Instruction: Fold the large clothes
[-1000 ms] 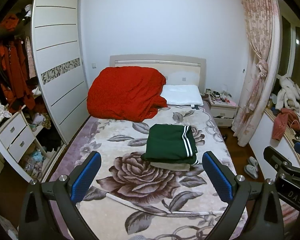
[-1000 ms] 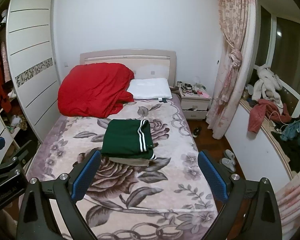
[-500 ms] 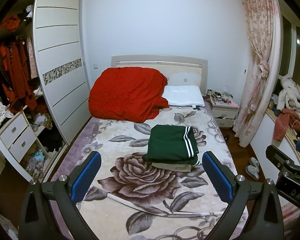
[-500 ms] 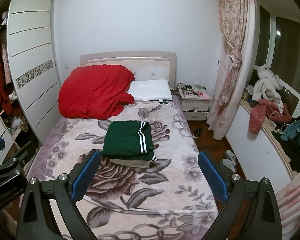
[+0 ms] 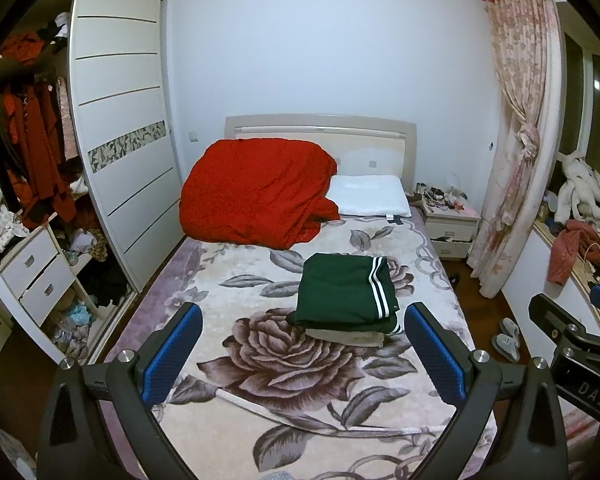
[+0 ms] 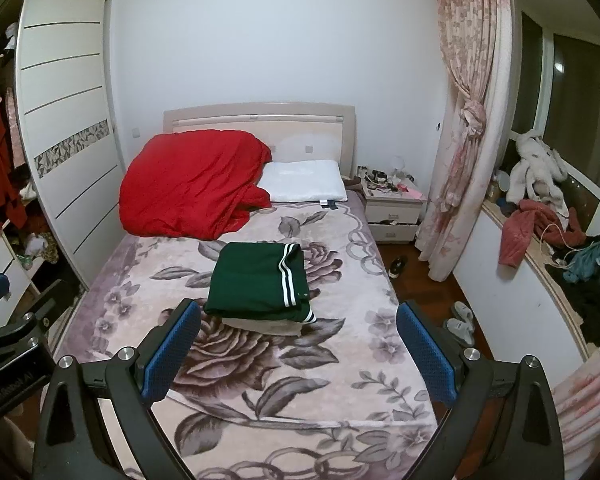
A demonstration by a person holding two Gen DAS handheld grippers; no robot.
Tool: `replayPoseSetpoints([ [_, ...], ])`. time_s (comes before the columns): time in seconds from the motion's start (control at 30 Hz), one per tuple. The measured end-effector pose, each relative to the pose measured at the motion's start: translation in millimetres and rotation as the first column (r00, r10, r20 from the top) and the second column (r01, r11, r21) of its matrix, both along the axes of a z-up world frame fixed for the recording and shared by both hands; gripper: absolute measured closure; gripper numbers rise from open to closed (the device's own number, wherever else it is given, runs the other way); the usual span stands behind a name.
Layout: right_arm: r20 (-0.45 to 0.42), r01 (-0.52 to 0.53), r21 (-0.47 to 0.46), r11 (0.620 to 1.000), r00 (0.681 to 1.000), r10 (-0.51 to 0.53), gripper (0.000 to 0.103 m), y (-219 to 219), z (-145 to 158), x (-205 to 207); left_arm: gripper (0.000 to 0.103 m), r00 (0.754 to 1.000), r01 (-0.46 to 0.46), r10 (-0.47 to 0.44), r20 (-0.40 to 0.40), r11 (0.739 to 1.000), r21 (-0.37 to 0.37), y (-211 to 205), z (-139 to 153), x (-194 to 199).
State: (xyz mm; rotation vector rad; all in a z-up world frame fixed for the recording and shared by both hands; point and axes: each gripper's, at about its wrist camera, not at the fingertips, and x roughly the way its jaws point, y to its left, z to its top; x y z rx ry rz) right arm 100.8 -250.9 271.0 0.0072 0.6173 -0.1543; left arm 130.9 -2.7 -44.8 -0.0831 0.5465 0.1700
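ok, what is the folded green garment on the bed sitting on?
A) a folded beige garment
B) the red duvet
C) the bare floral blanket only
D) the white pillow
A: the green garment with white stripes lies on top of a folded beige garment, whose edge shows beneath it on the floral blanket, apart from the red duvet and white pillow.

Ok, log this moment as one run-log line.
left hand-held gripper: open, empty | right hand-held gripper: open, empty | green garment: folded, atop beige one, on bed
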Motion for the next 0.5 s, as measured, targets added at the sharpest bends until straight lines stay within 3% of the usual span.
replayPoseSetpoints([
  [0.5, -0.001, 0.007, -0.001, 1.0, 1.0, -0.007, 0.003, 11, -10, -14, 0.0, 1.0, -0.027, 0.027, 0.0, 1.0, -0.006, 11, 5, 0],
])
